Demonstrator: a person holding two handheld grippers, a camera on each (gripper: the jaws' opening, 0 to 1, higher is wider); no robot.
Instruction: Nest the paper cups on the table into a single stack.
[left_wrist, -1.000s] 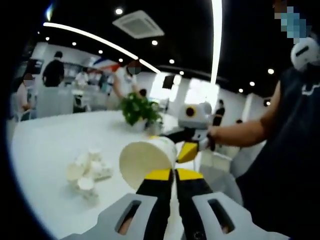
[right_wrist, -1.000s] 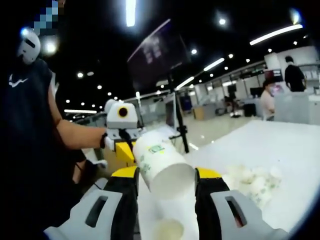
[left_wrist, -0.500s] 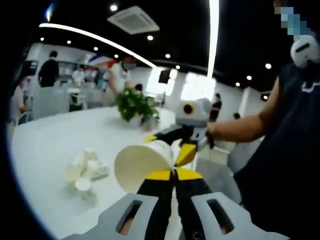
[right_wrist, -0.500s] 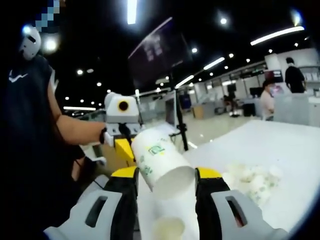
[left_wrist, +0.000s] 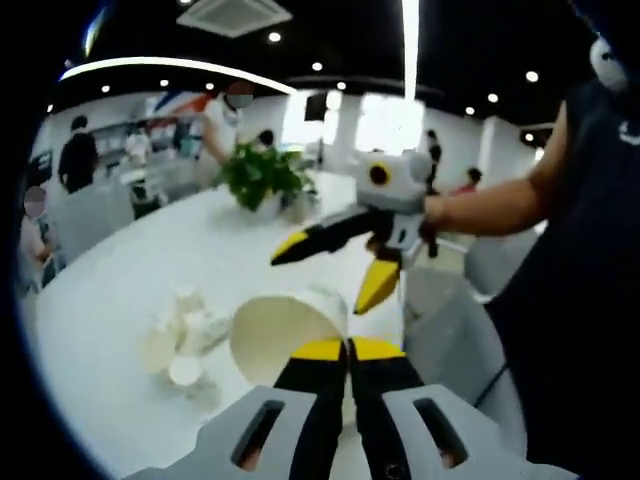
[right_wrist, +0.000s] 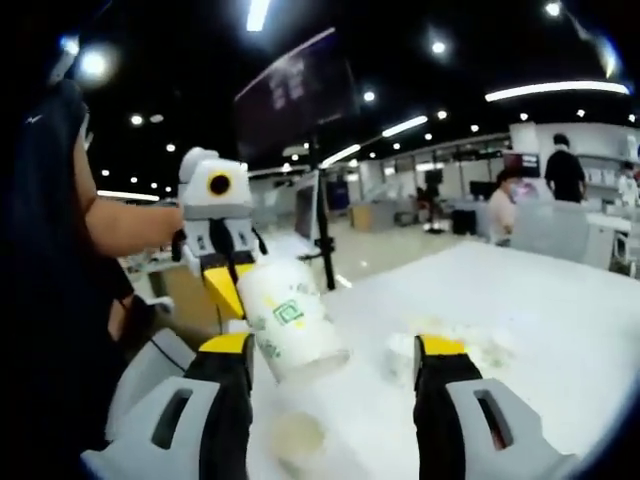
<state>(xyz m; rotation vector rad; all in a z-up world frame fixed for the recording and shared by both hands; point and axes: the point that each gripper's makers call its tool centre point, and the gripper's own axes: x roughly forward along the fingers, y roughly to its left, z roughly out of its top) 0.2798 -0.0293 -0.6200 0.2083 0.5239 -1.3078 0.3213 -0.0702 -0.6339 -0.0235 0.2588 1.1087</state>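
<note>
in the left gripper view the left tongs (left_wrist: 348, 347) are pressed together on the rim of a paper cup (left_wrist: 283, 335), its mouth facing the camera. half a second ago the right tongs (left_wrist: 325, 267) flanked this cup; now they stand wide apart, clear of it and above it, so the cup rests with the left hand alone and the nesting is not yet done. in the right gripper view the right tongs' (right_wrist: 337, 345) jaws are spread, the cup (right_wrist: 287, 320) nearer the left jaw. another cup (right_wrist: 296, 436) below is cut off and blurred. further out on the tabletop (left_wrist: 130, 275), the loose cups (left_wrist: 183, 335) are, i think, several, too smeared to count.
</note>
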